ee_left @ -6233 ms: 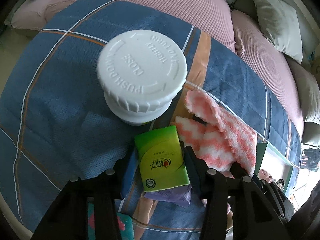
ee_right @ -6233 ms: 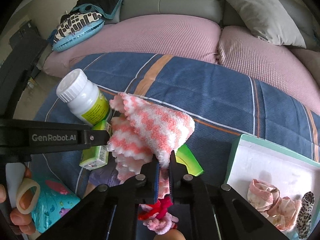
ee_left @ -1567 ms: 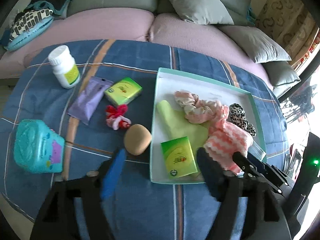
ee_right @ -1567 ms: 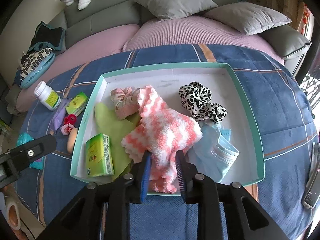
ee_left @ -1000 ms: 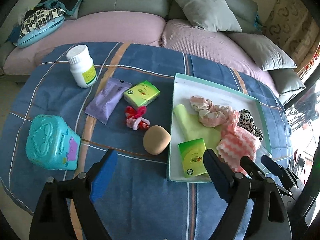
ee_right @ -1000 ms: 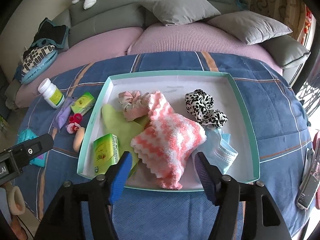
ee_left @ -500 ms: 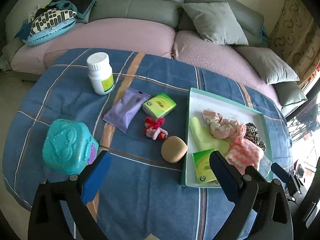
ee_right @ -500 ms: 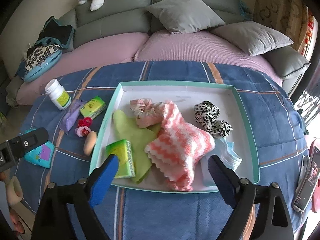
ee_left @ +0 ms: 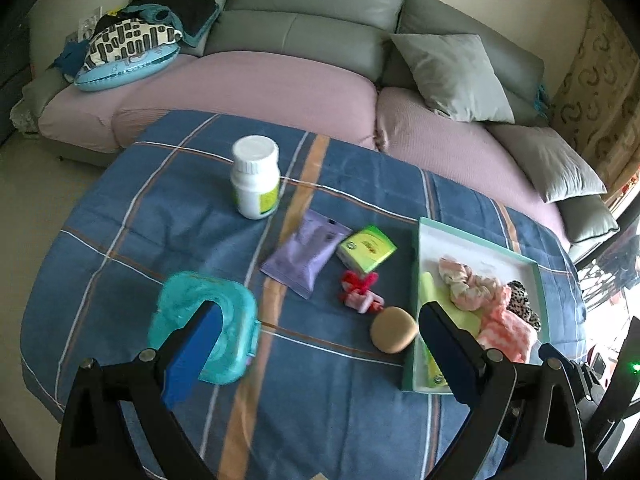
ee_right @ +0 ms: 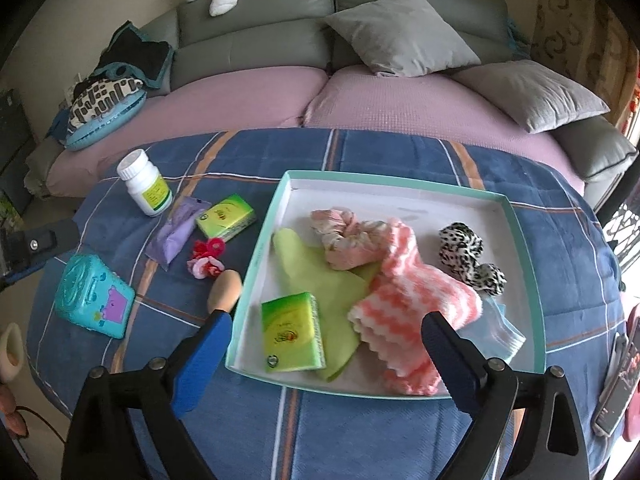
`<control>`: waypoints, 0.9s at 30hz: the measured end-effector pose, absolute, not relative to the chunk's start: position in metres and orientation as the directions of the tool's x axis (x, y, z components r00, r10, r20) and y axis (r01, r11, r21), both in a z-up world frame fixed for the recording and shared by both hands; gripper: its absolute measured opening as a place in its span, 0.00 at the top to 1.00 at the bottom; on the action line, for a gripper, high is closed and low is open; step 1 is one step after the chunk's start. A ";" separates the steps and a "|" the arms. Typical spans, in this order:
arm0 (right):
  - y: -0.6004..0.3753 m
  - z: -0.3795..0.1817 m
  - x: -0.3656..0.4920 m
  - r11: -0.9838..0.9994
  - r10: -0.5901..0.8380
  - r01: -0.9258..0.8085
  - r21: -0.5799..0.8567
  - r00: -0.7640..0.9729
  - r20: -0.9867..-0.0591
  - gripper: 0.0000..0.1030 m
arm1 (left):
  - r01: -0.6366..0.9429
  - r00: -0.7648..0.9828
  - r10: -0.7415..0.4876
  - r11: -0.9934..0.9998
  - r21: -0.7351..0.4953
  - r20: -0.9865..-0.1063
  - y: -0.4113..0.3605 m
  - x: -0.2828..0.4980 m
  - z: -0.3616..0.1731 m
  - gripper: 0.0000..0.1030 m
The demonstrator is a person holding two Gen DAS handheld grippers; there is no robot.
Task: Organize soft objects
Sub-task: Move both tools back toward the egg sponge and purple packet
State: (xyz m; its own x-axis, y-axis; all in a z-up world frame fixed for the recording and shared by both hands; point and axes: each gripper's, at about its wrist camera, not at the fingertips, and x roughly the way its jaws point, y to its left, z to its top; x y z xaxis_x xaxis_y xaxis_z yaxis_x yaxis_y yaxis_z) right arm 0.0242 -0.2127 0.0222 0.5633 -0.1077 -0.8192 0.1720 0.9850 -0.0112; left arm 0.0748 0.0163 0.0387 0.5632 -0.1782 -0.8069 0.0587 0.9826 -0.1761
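A teal-rimmed white tray [ee_right: 400, 190] [ee_left: 460, 236] lies on the blue plaid cloth. In it lie a pink-and-white fuzzy cloth [ee_right: 416, 300], a green tissue pack [ee_right: 292, 334], a light green glove [ee_right: 320, 276], a pink scrunchie [ee_right: 344, 236], a leopard scrunchie [ee_right: 468, 256] and a blue face mask [ee_right: 500, 334]. Left of the tray lie a tan sponge [ee_left: 394, 330] [ee_right: 226, 286], a red-pink hair tie [ee_left: 360, 292], a second green tissue pack [ee_left: 366, 248] and a purple pouch [ee_left: 306, 256]. My left gripper [ee_left: 320, 352] and right gripper [ee_right: 326, 352] are open, empty, held above the near edge.
A white pill bottle [ee_left: 256, 178] stands at the back left. A teal plastic case [ee_left: 204, 338] [ee_right: 94, 296] lies at the near left. A sofa with pink cushions [ee_right: 360, 108] and grey pillows runs behind. A phone [ee_right: 618, 396] lies at the far right edge.
Both grippers let go of the tissue pack and fuzzy cloth in the tray, opened wide, and pulled back and up. The left view has swung left.
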 end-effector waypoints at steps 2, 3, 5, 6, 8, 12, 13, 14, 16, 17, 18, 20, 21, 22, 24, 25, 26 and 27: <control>-0.208 0.022 0.027 0.987 -0.100 0.161 -0.010 0.563 -0.820 0.06 | 0.051 0.561 -0.174 0.983 -0.176 -0.809 0.024 0.078 0.039 0.04; -0.204 0.021 0.029 0.988 -0.096 0.153 -0.011 0.563 -0.821 0.06 | 0.049 0.561 -0.174 0.983 -0.177 -0.810 0.027 0.080 0.039 0.04; -0.199 0.021 0.031 0.990 -0.092 0.142 -0.013 0.564 -0.821 0.06 | 0.046 0.560 -0.169 0.984 -0.173 -0.811 0.033 0.083 0.039 0.04; -0.196 0.020 0.033 0.991 -0.085 0.134 -0.011 0.564 -0.821 0.06 | 0.044 0.560 -0.165 0.985 -0.170 -0.812 0.034 0.084 0.039 0.04; -0.192 0.019 0.036 0.993 -0.074 0.121 -0.006 0.566 -0.821 0.06 | 0.043 0.556 -0.160 0.986 -0.163 -0.815 0.039 0.087 0.040 0.04; -0.179 0.017 0.044 0.997 -0.051 0.083 -0.005 0.566 -0.823 0.06 | 0.032 0.547 -0.135 0.990 -0.140 -0.826 0.047 0.096 0.040 0.04; -0.176 0.016 0.046 0.997 -0.046 0.073 -0.005 0.566 -0.823 0.06 | 0.031 0.543 -0.131 0.990 -0.136 -0.829 0.048 0.099 0.040 0.04; -0.173 0.016 0.049 0.998 -0.038 0.062 -0.003 0.566 -0.824 0.06 | 0.031 0.539 -0.131 0.990 -0.136 -0.832 0.050 0.101 0.040 0.04; -0.167 0.013 0.054 0.999 -0.019 0.042 0.006 0.562 -0.827 0.07 | 0.031 0.525 -0.138 0.989 -0.144 -0.839 0.052 0.106 0.040 0.04; -0.164 0.011 0.057 1.000 -0.006 0.028 0.012 0.558 -0.830 0.11 | 0.030 0.512 -0.143 0.988 -0.149 -0.847 0.053 0.111 0.039 0.04; -0.161 0.009 0.059 1.000 0.004 0.019 0.017 0.555 -0.832 0.14 | 0.030 0.495 -0.149 0.988 -0.154 -0.856 0.054 0.116 0.037 0.04; -0.157 0.005 0.062 1.000 0.021 -0.001 0.025 0.544 -0.839 0.16 | 0.030 0.467 -0.146 0.988 -0.150 -0.872 0.053 0.122 0.034 0.04; -0.155 0.002 0.064 1.000 0.029 -0.012 0.027 0.537 -0.843 0.19 | 0.031 0.457 -0.145 0.989 -0.148 -0.877 0.053 0.125 0.032 0.04; -0.154 -0.001 0.065 0.999 0.037 -0.021 0.030 0.532 -0.846 0.21 | 0.034 0.447 -0.143 0.989 -0.143 -0.883 0.052 0.128 0.031 0.04; -0.151 -0.008 0.067 0.998 0.058 -0.039 0.044 0.515 -0.855 0.26 | 0.045 0.426 -0.146 0.989 -0.140 -0.893 0.050 0.134 0.027 0.04; -0.151 -0.011 0.068 0.998 0.064 -0.045 0.048 0.509 -0.859 0.27 | 0.049 0.408 -0.150 0.989 -0.143 -0.901 0.049 0.138 0.024 0.04; -0.150 -0.014 0.069 0.997 0.070 -0.052 0.051 0.501 -0.862 0.31 | 0.050 0.393 -0.149 0.989 -0.141 -0.907 0.048 0.142 0.021 0.04; -0.149 -0.017 0.071 0.997 0.075 -0.059 0.053 0.494 -0.866 0.36 | 0.051 0.381 -0.149 0.989 -0.140 -0.912 0.047 0.144 0.018 0.04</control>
